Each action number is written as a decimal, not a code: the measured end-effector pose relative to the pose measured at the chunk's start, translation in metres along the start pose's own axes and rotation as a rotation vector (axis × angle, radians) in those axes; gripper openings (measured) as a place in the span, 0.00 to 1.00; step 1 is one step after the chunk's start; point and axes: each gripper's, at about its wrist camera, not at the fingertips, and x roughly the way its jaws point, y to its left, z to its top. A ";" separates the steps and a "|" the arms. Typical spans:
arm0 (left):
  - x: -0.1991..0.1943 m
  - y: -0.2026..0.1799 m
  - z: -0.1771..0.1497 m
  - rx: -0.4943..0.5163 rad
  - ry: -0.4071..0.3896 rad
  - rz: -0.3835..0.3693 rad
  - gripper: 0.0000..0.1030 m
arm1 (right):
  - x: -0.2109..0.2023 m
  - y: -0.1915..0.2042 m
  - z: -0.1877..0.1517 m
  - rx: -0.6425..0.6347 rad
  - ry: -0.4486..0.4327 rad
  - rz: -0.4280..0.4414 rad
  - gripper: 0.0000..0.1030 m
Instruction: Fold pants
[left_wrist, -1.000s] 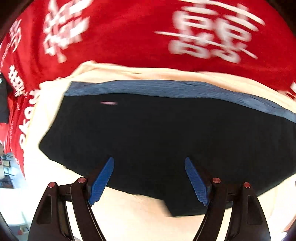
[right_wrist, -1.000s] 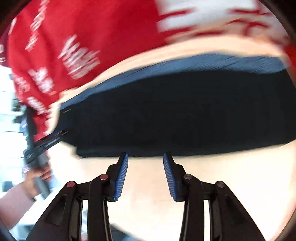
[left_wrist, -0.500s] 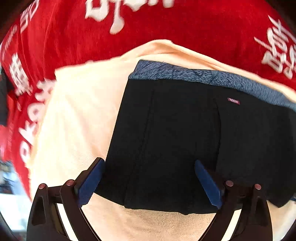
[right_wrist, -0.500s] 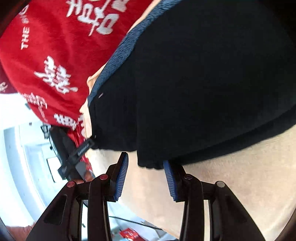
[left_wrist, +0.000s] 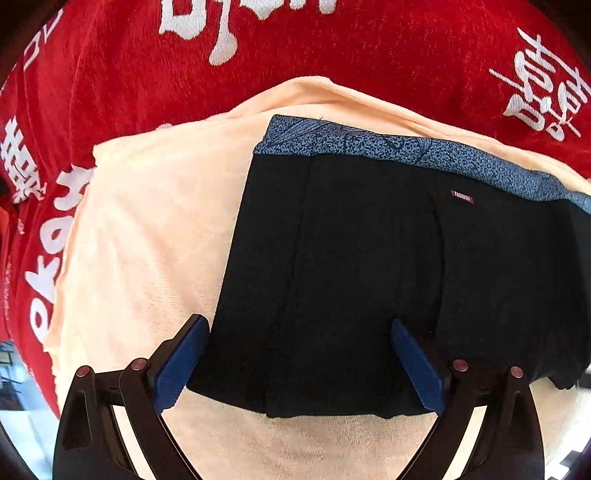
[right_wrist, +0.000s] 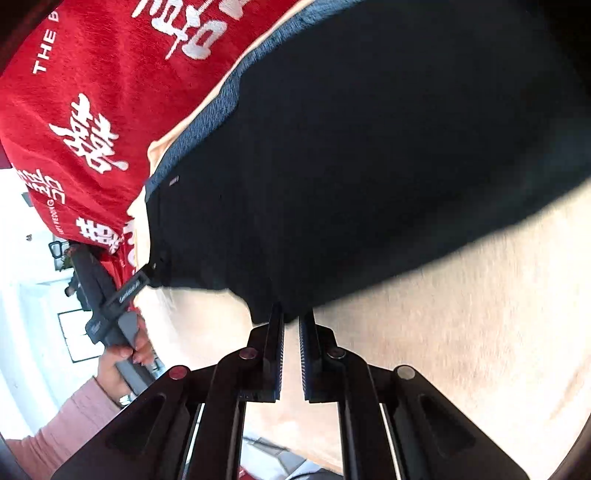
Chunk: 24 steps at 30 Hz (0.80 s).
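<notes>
Black fabric pants (left_wrist: 388, 266) with a speckled blue waistband and a "FASHION" tag (left_wrist: 461, 196) lie on a peach towel (left_wrist: 147, 229) over a red cloth (left_wrist: 110, 66) with white characters. The left gripper (left_wrist: 299, 365) has just opened wide and straddles their hem. From the right wrist, the right gripper (right_wrist: 291, 321) has just closed, pinching the pants' corner; a hand (right_wrist: 122, 365) holds the left gripper's handle.

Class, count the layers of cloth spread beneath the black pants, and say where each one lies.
2. The peach towel lies directly under the pants; the red printed cloth lies under the towel, showing beyond its edges. Further layers may be hidden.
</notes>
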 end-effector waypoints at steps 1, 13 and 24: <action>-0.005 -0.005 0.000 0.003 0.004 0.011 0.97 | -0.003 0.003 -0.003 -0.017 0.025 -0.032 0.09; -0.008 -0.006 0.007 -0.066 0.029 0.085 0.97 | -0.062 0.004 0.056 -0.298 -0.167 -0.381 0.54; -0.001 -0.034 0.083 -0.042 -0.062 -0.001 0.97 | -0.017 0.094 0.137 -0.390 -0.123 -0.250 0.48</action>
